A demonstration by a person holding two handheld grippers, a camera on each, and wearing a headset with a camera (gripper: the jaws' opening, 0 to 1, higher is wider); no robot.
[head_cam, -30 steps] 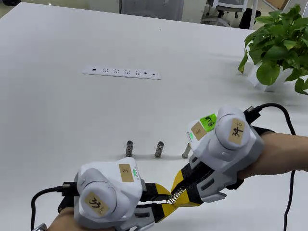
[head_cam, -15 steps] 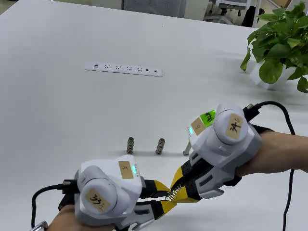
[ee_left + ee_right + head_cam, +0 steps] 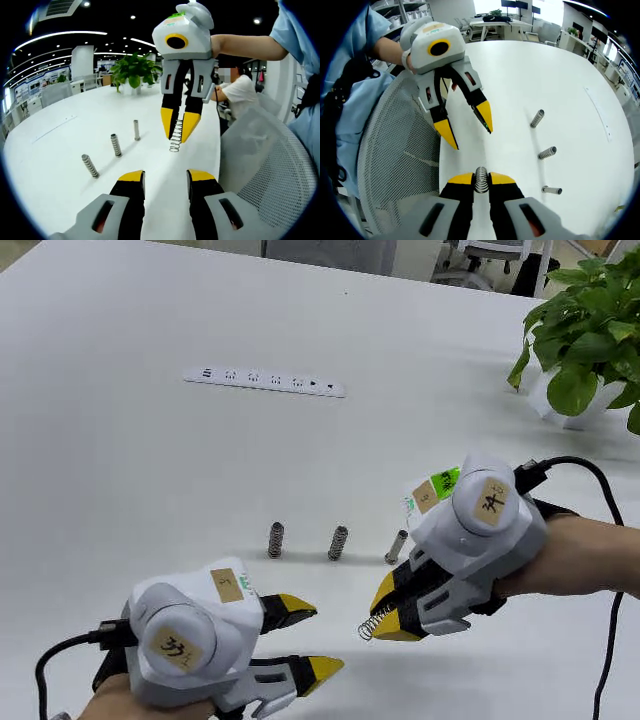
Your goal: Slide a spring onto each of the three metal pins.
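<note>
- Left gripper (image 3: 312, 638): released. Its two yellow-tipped jaws stand well apart with nothing between them. It sits low at the near left of the table (image 3: 120, 440).
- Right gripper (image 3: 385, 615): clenched on a spring (image 3: 372, 624). The jaws pinch one end, and the rest of the spring juts out past the yellow tips, clear of the table.
- Relation of the grippers: they face each other, tips near but apart. The free end of the spring points toward the left gripper and touches neither of its jaws.
- In the right gripper view the spring (image 3: 480, 180) is seen end-on, seated between that gripper's closed jaws.
- Pins: three stand in a row on the table, beyond both grippers.
- Left pin (image 3: 276, 539): upright, sleeved by another spring over its visible length.
- Middle pin (image 3: 338, 542): upright, sleeved in the same way.
- Bare pin (image 3: 396, 547): plain metal shaft at the right end of the row. In the head view it appears just beside the body of the right gripper.
- Strip (image 3: 265, 381): a white power strip lies flat, well behind the pins.
- Plant (image 3: 590, 330): green leaves in a white pot at the far right of the table.
- Chair (image 3: 400, 165): mesh back, beside the near table edge.
</note>
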